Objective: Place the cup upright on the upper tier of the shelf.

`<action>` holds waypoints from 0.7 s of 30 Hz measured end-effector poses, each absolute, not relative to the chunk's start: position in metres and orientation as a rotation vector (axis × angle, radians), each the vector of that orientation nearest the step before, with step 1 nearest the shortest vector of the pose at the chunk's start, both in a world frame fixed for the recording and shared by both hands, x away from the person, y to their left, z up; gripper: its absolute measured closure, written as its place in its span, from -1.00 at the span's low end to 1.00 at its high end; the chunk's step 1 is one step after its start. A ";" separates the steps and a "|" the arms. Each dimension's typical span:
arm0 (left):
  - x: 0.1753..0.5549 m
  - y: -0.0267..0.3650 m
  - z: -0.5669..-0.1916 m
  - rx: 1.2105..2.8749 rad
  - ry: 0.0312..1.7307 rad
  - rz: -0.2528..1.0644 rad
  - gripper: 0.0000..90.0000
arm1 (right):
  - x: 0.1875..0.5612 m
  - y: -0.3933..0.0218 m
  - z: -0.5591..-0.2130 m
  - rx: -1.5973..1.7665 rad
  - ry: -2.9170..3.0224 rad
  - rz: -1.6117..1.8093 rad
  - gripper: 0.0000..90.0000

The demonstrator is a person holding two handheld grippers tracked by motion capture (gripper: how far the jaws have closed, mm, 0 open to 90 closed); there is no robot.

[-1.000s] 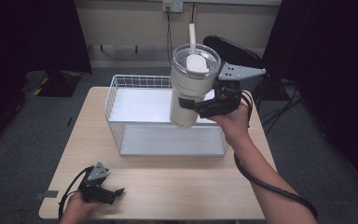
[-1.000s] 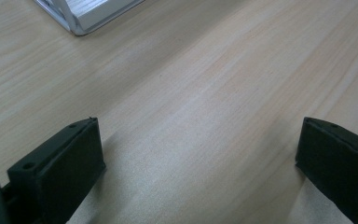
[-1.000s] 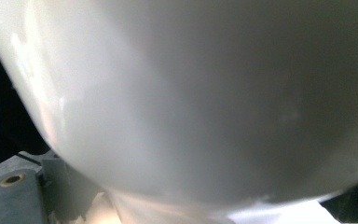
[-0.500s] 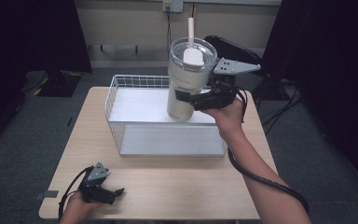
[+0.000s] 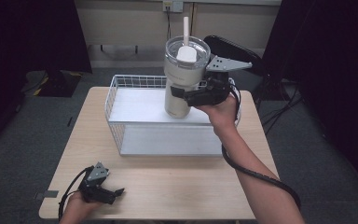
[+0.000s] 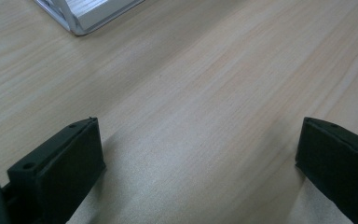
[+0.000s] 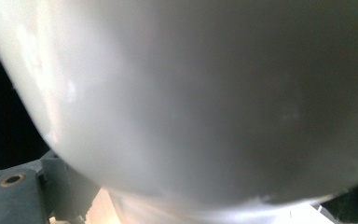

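1. The tumbler, a cream-coloured cup with a clear lid and a white straw standing up from it, is held upright in the air over the right part of the wire basket; whether its base touches the basket floor cannot be told.
2. The right gripper is clamped on the tumbler's lower body from the right side, its jaws closed against the wall; the grey three-cornered plate sits on top of it, and the person's right hand holds it from behind.
3. In the right gripper view the tumbler's pale wall sits very close to the camera, blurred.
4. The left gripper rests on the near left corner of the table, well apart from the basket, held by the person's left hand.
5. In the left gripper view its two jaws stand wide apart with nothing but bare wood between them, and a corner of the basket's metal base shows at the top.
6. The table is light wood-grain laminate, rectangular, with the white wire basket set on its far half.
7. Around it lies grey carpet; a black chair stands behind the table, dark curtains hang on both sides, and a pale wall with an outlet runs along the back.
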State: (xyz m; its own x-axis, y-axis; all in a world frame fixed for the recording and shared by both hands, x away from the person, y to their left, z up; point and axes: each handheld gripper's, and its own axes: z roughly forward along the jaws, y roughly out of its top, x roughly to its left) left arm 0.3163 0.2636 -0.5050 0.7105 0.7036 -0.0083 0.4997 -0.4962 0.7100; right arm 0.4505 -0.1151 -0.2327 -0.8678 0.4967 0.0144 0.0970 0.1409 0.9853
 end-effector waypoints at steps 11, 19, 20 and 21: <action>0.316 0.264 -0.505 2.202 0.911 0.369 -1.00 | 0.462 -0.117 -0.232 0.602 2.090 1.751 -0.77; 0.316 0.264 -0.505 2.202 0.910 0.369 -1.00 | 0.468 -0.118 -0.235 0.626 2.073 1.736 -0.77; 0.316 0.264 -0.505 2.202 0.910 0.369 -1.00 | 0.469 -0.118 -0.236 0.630 2.068 1.737 -0.77; 0.316 0.264 -0.505 2.202 0.911 0.369 -1.00 | 0.471 -0.119 -0.237 0.642 2.065 1.739 -0.77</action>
